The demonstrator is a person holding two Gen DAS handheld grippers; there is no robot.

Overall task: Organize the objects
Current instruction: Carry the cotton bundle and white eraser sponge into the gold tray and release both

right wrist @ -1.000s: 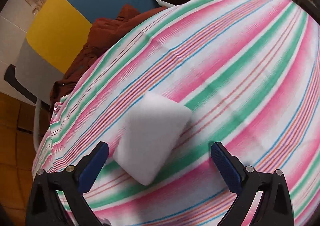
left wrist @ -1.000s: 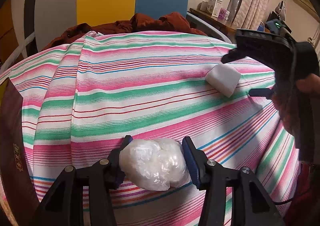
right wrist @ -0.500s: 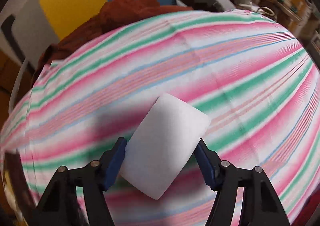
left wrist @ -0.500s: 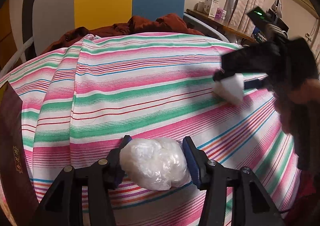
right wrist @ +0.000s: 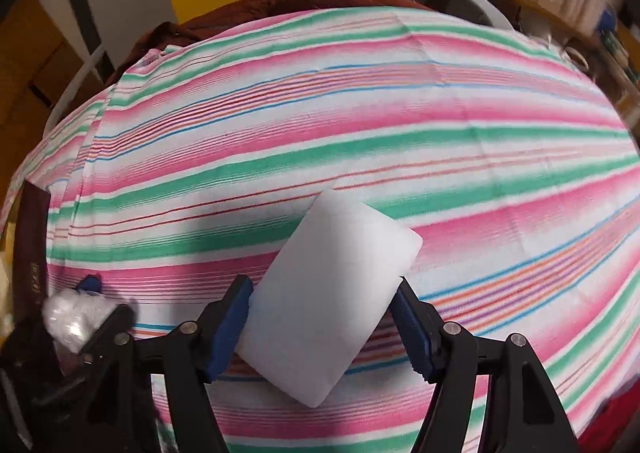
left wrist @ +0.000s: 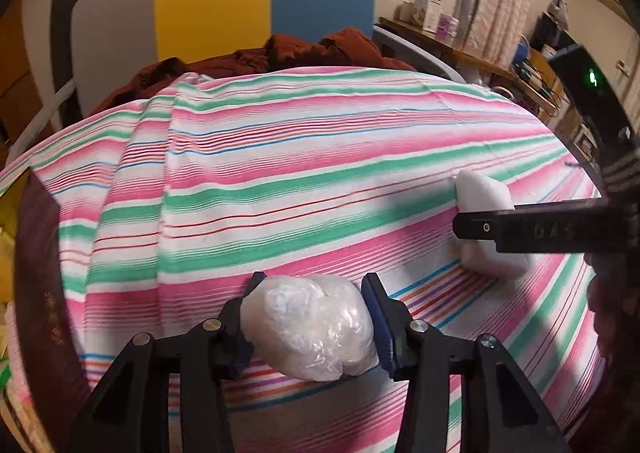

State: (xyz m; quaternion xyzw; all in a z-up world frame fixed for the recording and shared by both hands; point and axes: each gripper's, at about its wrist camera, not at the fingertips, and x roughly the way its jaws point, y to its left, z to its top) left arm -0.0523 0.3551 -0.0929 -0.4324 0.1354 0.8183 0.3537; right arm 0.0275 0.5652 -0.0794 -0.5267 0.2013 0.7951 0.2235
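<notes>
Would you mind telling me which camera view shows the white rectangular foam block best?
The right wrist view: the white rectangular foam block fills the centre, gripped by the right claw. The left wrist view shows it at the edge, crossed by that claw's finger.

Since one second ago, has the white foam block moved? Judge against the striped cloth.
Yes. The white foam block left the striped cloth, now clamped in the right gripper.

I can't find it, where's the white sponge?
The white sponge sits between the fingers of the right gripper, over the striped cloth. In the left view it is far right, beyond the plastic bag.
</notes>
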